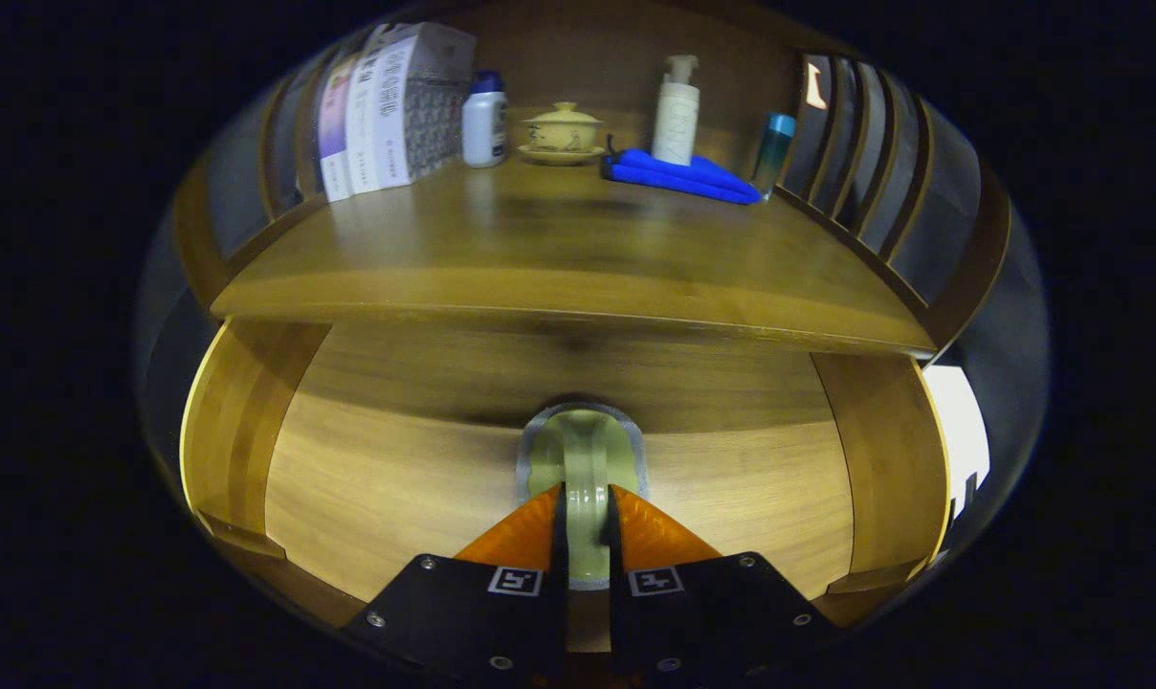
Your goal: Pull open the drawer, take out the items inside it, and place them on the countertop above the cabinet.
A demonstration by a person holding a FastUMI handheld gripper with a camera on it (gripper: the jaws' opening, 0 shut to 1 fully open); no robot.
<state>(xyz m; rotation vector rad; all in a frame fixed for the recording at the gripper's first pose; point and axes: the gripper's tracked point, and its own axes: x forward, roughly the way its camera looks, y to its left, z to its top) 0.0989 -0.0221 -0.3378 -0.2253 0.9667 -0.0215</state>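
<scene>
Fingers of the gripper [586,512] pinch the glossy, stiff drawer handle [585,459], probably slippery, so gripping its narrow middle bar suits pulling the wooden drawer [396,478].

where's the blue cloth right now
In the gripper view the blue cloth lies folded on the countertop, beyond the fingers, in front of the white pump bottle and beside the lidded yellow cup.

Drawer [396,478] smooth matt wood; countertop [559,258] glossier wood (faint sheen); handle [586,450] glossy, glazed-looking; cloth [678,177] soft fabric.
</scene>
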